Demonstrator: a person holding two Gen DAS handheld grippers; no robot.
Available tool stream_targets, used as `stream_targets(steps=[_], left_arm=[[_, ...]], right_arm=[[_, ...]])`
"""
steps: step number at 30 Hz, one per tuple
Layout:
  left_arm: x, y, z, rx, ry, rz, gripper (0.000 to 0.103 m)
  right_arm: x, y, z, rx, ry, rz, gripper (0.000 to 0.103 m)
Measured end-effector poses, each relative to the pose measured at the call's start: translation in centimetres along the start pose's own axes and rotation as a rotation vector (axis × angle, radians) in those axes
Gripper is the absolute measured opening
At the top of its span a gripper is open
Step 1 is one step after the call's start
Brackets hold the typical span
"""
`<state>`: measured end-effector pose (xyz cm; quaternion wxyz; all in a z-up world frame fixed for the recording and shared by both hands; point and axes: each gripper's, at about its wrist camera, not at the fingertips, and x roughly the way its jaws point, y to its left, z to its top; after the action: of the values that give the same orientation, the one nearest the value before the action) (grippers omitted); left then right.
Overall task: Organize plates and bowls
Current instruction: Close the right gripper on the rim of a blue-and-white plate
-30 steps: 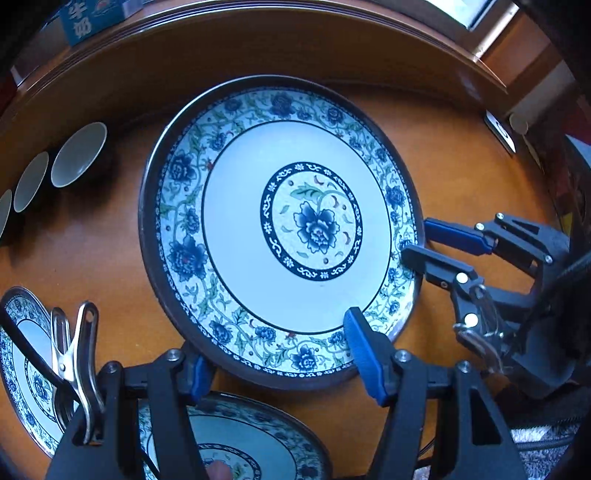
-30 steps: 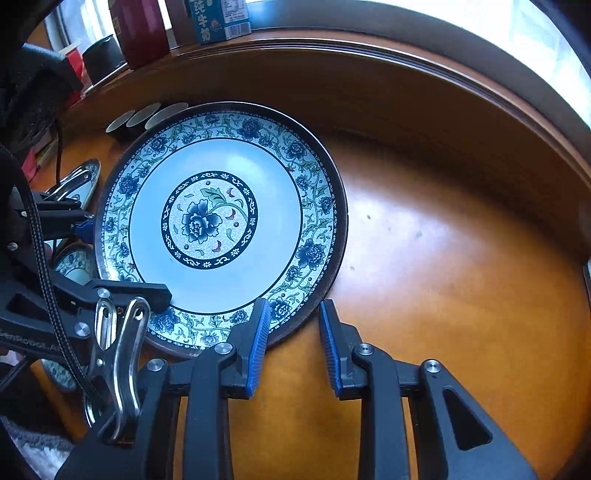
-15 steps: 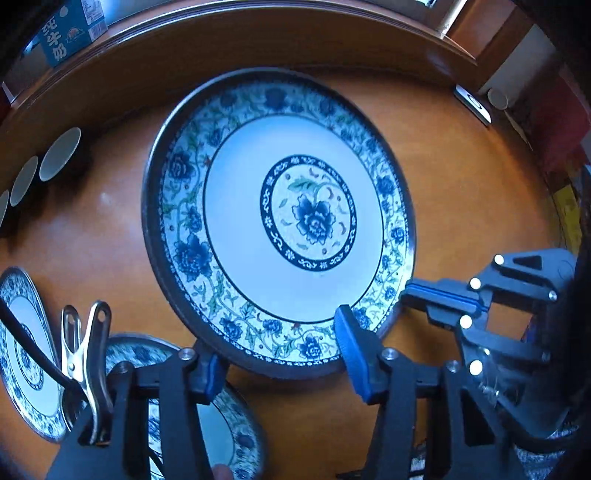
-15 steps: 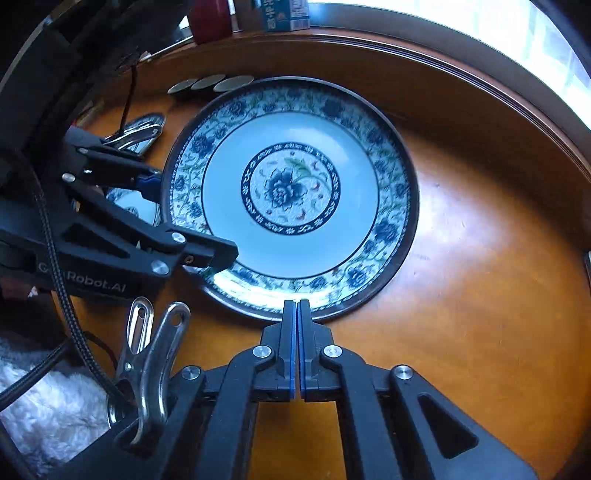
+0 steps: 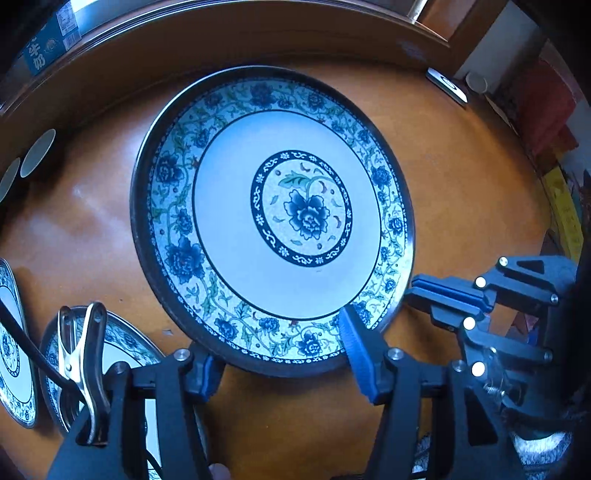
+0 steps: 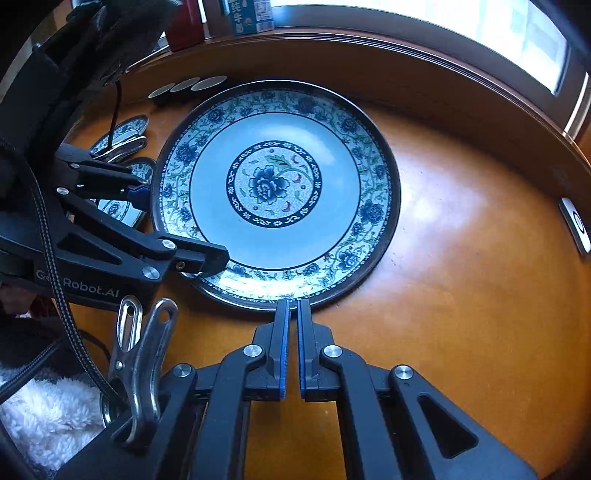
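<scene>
A large blue-and-white floral plate (image 5: pixel 273 218) lies flat on the round wooden table; it also shows in the right wrist view (image 6: pixel 275 192). My left gripper (image 5: pixel 284 354) is open, its jaws straddling the plate's near rim, one pad over the rim and one below it. My right gripper (image 6: pixel 292 314) is nearly shut with a thin gap, empty, its tips just off the plate's near edge. Two smaller matching plates (image 5: pixel 118 354) lie at the lower left. Small white bowls (image 6: pixel 188 85) stand in a row behind the big plate.
The table (image 6: pixel 461 295) has a raised wooden rim (image 5: pixel 236 33). A milk carton (image 6: pixel 251 14) and a red can stand beyond it. A small white card (image 6: pixel 576 225) lies at the right. White fleece lies at the lower left.
My right gripper closed from open, then parted slightly, and moved along the plate's edge. My left gripper drew back a little, jaws still spread around the rim.
</scene>
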<state>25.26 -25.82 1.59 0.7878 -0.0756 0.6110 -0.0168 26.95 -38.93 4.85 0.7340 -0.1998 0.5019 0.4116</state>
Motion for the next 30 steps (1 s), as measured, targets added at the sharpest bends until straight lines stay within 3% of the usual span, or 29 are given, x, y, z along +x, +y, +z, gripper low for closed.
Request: stream_targets(steps=[5,7,9,12,15,18,21,24,28,30], left_arm=[[0.4,-1.3,0.3,0.034,0.014,0.003,0.062],[0.6,-1.9,0.3,0.046,0.018,0.000,0.062],[0.6,-2.2,0.1,0.058,0.021,-0.003,0.062],[0.5,-2.4,-0.4,0.065,0.024,-0.005,0.062],[0.6,-2.9,-0.7,0.070,0.024,-0.002,0.062],[0.7,-3.5,-0.7,0.075,0.024,0.003,0.063],[0.6,-3.5,-1.1,0.064,0.022,0.003,0.063],[0.5,-3.8,-1.7,0.057,0.025,0.003,0.063],[0.2,-5.0,-2.4,0.103,0.030,0.034,0.063],[0.7,-5.7,-2.9,0.131,0.059,0.010,0.063]], right_arm=[[-0.9,-0.7,-1.1,0.027,-0.012,-0.022,0.005],[-1.7,-1.6,-1.4,0.058,-0.048,-0.006,0.011],[-2.7,-3.0,-1.8,0.121,-0.096,0.026,0.030],[-3.1,-4.7,-1.7,0.199,-0.123,0.054,0.037],[-2.5,-5.5,-1.3,0.232,-0.113,0.020,0.037],[-1.9,-5.8,-1.1,0.260,-0.103,0.045,0.036],[-1.7,-5.3,-1.2,0.240,-0.099,0.004,0.018],[-1.8,-5.0,-2.2,0.230,-0.069,0.052,0.014],[-2.1,-2.0,-3.5,0.137,-0.034,0.108,0.014],[-2.1,-0.4,-3.9,0.073,-0.020,0.086,0.014]])
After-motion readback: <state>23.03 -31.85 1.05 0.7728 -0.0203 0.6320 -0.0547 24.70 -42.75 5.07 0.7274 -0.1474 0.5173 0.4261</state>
